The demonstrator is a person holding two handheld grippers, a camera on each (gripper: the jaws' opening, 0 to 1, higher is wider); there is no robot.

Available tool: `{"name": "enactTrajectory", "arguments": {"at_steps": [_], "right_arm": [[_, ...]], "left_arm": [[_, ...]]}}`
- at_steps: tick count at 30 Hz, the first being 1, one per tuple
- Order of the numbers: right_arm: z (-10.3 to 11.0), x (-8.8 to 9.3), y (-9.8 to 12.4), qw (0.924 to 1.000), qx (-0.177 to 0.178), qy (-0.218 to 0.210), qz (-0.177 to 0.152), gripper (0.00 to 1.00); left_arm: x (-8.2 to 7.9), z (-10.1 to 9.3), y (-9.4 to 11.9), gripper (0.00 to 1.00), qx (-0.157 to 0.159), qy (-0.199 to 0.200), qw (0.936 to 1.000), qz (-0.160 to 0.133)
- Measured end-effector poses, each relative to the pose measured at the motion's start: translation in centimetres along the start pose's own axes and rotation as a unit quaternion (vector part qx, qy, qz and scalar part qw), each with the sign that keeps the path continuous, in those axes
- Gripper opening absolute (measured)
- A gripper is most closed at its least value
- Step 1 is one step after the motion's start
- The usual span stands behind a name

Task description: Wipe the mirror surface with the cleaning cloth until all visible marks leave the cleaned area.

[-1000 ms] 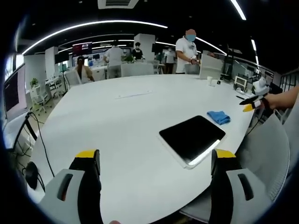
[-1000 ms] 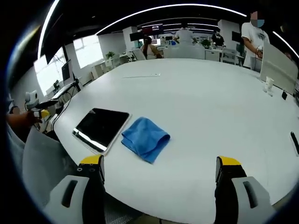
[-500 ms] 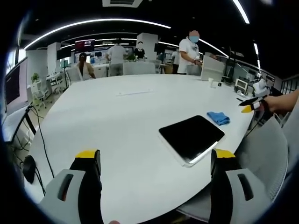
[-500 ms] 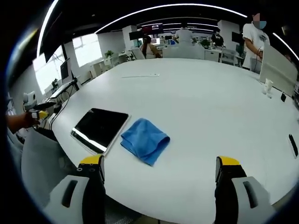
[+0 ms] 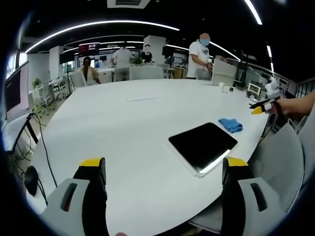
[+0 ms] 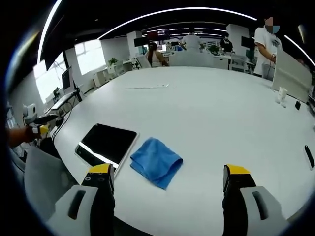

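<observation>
The cleaning cloth [image 6: 156, 161] lay crumpled on the white tabletop [image 6: 216, 113] just beside the mirror [image 6: 106, 144], touching its edge. Both the right gripper [image 6: 167, 184] and left gripper [image 5: 165, 174] hung unclenched, empty. The cloth looked soft, light (best pinched at a raised fold)

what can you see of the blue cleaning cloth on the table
The blue cleaning cloth is soft, plain fabric, loosely folded into a rumpled, roughly square pad. It lies flat on the white table near its edge, just beside the dark rectangular mirror; whether they touch I cannot tell. Nothing grips it: it sits ahead of the right hand-held gripper, whose jaws are open. In the left gripper view it shows small beyond the mirror.
</observation>
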State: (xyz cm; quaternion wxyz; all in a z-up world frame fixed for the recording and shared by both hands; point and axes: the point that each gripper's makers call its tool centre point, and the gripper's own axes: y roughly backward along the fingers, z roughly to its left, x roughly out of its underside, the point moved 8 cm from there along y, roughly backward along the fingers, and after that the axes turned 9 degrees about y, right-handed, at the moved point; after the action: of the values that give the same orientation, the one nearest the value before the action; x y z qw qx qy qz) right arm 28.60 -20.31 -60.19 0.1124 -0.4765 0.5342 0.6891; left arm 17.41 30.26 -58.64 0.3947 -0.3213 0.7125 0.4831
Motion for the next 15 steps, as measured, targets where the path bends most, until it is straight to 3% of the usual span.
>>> {"name": "enactTrajectory", "arguments": {"at_steps": [8,11,15], "right_arm": [[1.1,-1.9,-2.9,0.9997,-0.01,0.02,0.004,0.75],[1.6,-1.7,-4.4,0.9993,-0.017,0.018,0.028,0.61],[2.3,-1.1,-6.4,0.9978,-0.023,-0.003,0.062,0.5]], "left_arm": [[0.4,0.3,0.4,0.98,-0.001,-0.007,0.9999,0.009],[0.5,0.4,0.5,0.98,-0.002,-0.007,0.9999,0.011],[0.6,0.4,0.5,0.98,0.0,-0.004,0.9999,0.015]]}}
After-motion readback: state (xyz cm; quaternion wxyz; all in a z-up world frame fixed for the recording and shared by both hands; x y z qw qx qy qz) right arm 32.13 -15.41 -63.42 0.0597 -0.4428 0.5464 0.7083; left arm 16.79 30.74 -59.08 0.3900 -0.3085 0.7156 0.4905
